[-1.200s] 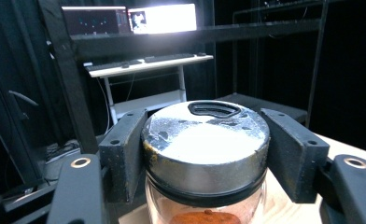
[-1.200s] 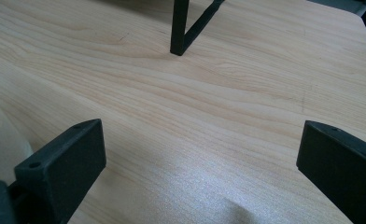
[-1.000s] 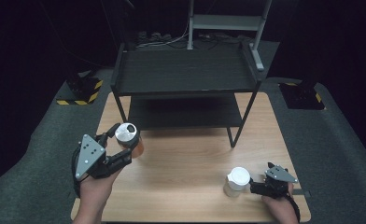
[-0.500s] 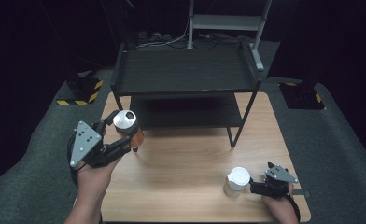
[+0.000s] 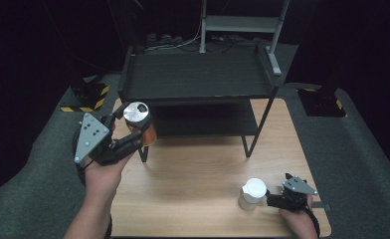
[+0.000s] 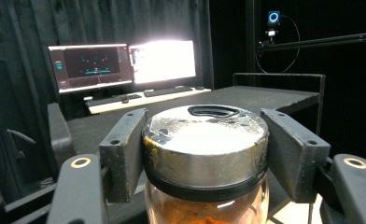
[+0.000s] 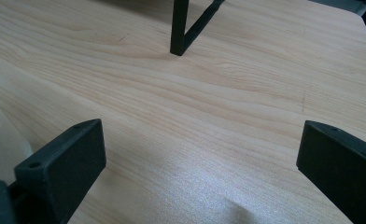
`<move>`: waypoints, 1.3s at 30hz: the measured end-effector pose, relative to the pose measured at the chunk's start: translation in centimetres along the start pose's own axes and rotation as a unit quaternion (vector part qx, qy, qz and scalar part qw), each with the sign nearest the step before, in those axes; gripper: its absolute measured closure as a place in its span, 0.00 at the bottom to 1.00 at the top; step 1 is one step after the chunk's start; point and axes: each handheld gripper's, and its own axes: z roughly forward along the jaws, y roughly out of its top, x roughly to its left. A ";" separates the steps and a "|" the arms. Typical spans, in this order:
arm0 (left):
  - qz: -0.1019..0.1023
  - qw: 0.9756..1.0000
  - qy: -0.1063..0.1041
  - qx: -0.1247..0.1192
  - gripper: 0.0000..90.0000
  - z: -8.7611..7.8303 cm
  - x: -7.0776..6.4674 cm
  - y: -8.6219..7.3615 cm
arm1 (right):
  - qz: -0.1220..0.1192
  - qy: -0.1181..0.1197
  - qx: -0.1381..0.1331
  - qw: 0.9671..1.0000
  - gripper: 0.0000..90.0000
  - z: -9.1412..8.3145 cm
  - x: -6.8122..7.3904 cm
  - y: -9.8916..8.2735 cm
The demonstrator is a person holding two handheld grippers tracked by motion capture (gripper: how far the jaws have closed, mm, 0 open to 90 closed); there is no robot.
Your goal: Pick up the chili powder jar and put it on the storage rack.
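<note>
A dark room with black curtains surrounds a wooden tabletop point(image 5: 203, 174); a black two-tier rack point(image 5: 198, 79) stands across its far half, and two lit monitors point(image 6: 125, 63) glow in the left claw view.

The left claw point(image 5: 133, 130) sits at about 9 o'clock on the tabletop, lifted clear of the wood, and it is closed on a jar point(image 5: 139, 122) of orange powder. In the left claw view the two black jaws press on either side of the jar's metal lid point(image 6: 204, 135), so the grip looks firm and the jar rides upright. It hangs just in front of the rack's left front leg, at about the level of the top shelf.

The right claw point(image 5: 275, 199) rests at about 5 o'clock, near the front edge. Its jaws stand wide apart with only bare wood between them in the right claw view. A second jar with a white lid point(image 5: 253, 191) stands on the tabletop just beside that claw, toward 9 o'clock from it, not gripped.

By my reading, the job is shelving the jars. The orange jar is picked up and raised, but not yet set on a shelf. The white-lidded jar is untouched, so more than half the work remains.
</note>
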 end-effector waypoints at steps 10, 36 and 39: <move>-0.001 1.000 -0.001 -0.013 0.39 1.5 0.0 1.9 | 0.001 0.001 0.000 1.000 0.01 0.0 -0.1 0.0; 0.012 0.999 0.017 -0.027 0.39 5.9 -0.1 4.8 | 0.002 0.003 -0.001 1.000 0.01 0.0 -0.1 -0.1; 0.013 0.999 0.017 -0.028 0.39 6.5 -0.1 5.0 | 0.003 0.003 -0.002 1.000 0.01 -0.1 -0.1 -0.1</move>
